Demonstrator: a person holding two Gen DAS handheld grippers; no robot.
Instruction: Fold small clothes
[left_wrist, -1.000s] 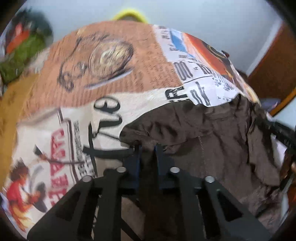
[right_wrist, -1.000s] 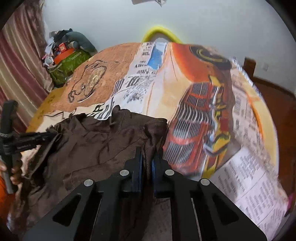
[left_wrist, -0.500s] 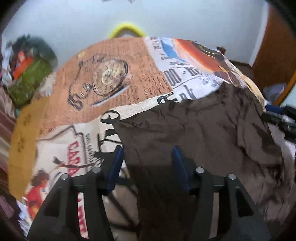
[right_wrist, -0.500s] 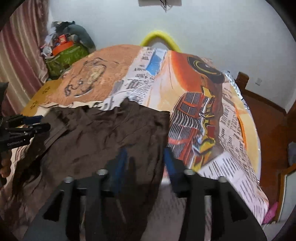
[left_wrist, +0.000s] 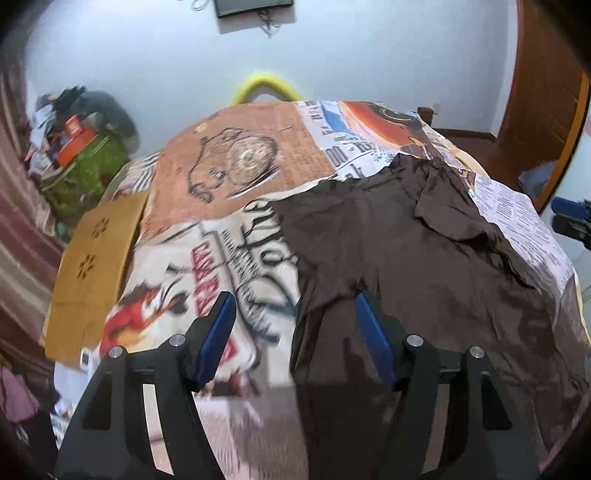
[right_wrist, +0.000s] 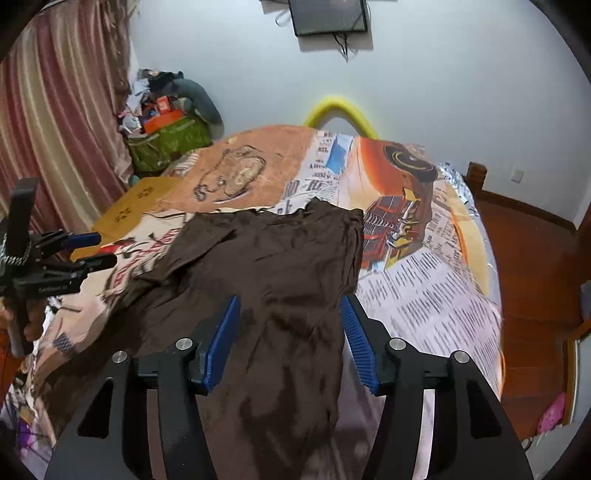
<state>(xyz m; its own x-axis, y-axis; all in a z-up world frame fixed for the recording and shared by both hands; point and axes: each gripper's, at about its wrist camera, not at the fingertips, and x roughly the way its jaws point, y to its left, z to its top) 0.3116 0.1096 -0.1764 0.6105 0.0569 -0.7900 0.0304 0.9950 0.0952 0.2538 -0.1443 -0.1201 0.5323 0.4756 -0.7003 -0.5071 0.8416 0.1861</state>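
Now one brown garment flat; two claws, left claw and right claw, gaping

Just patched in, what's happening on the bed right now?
A person with a gripper in each hand is folding a brown garment on the printed bedspread. Both the left gripper and the right gripper have just been opening their jaws; neither grips anything now. The garment lies spread on the bed, wrinkled.
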